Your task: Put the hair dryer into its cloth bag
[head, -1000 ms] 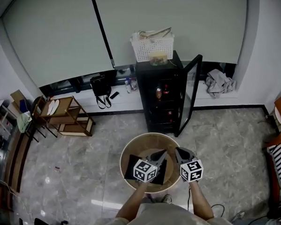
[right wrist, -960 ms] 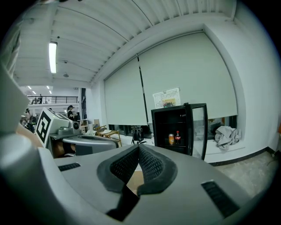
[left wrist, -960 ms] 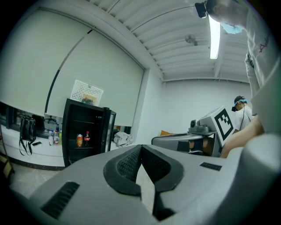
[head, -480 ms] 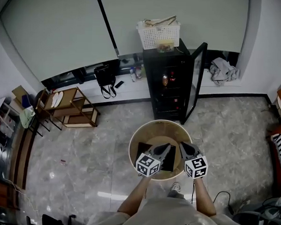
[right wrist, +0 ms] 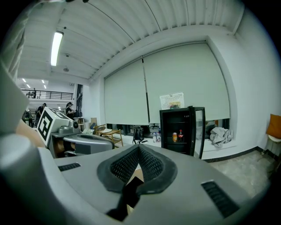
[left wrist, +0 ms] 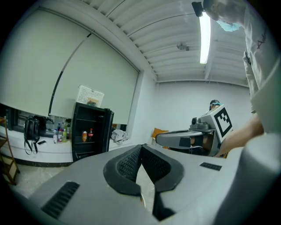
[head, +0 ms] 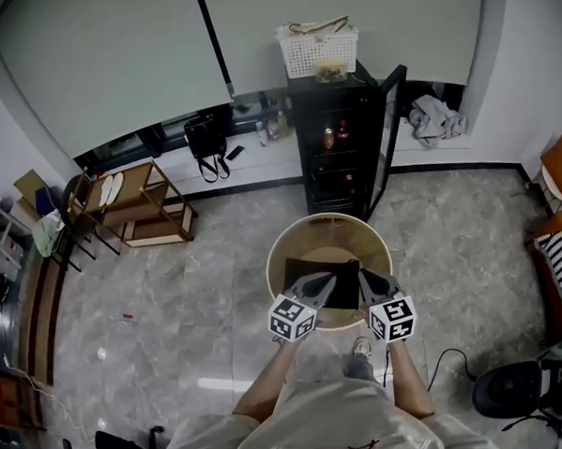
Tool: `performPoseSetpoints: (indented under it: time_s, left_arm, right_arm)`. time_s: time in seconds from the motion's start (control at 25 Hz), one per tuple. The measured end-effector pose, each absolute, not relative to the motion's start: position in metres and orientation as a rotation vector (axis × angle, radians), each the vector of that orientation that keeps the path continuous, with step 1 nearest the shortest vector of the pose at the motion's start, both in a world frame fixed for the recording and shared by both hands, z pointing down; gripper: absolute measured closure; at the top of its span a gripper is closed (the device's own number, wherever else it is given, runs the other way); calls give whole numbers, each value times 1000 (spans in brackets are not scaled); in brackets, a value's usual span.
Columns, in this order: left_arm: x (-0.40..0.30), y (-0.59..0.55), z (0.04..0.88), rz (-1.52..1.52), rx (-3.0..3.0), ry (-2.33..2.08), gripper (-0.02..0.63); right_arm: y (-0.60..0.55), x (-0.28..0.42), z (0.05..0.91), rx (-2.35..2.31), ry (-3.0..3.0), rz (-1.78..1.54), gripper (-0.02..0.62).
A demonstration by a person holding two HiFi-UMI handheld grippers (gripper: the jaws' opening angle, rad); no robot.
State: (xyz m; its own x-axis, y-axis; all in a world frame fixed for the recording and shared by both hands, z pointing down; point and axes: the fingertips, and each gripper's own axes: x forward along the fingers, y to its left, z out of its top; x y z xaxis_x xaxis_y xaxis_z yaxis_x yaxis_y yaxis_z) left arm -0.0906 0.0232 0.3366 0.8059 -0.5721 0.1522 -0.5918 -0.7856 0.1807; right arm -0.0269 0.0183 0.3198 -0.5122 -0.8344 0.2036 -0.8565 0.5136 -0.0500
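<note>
A flat black thing (head: pixel 318 275), seemingly the cloth bag, lies on the round wooden table (head: pixel 289 243). I cannot make out a hair dryer in any view. In the head view my left gripper (head: pixel 328 281) reaches over the table's near half, its tip above the black thing. My right gripper (head: pixel 364 277) is beside it, at the black thing's right edge. In the left gripper view the left gripper (left wrist: pixel 141 147) has its jaws pressed together with nothing between them, and the right gripper (left wrist: pixel 159 138) shows at its side. The right gripper (right wrist: pixel 138 147) is likewise shut and empty.
A black mini fridge (head: pixel 334 142) with its door open stands behind the table, with a white basket (head: pixel 318 50) on top. A wooden rack (head: pixel 136 207) is at the left, a striped seat (head: pixel 558 276) at the right. A round black fan (head: pixel 505 390) and a cable (head: pixel 441 361) are on the floor.
The view has shifted and the table now sits higher in the picture. Both grippers, still shut, have drawn back from the table's middle toward its near rim.
</note>
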Motion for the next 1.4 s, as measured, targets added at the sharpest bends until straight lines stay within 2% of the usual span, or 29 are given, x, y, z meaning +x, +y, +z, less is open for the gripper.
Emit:
performPoseSetpoints:
  time_s: [0.72, 1.4]
  left_arm:
    - [-88, 130, 333, 118, 2809, -771, 575]
    - [-102, 158, 335, 85, 2793, -780, 575]
  right_arm:
    - [128, -27, 319, 1584, -2512, 234, 568]
    - [162, -40, 320, 1595, -2485, 215, 568]
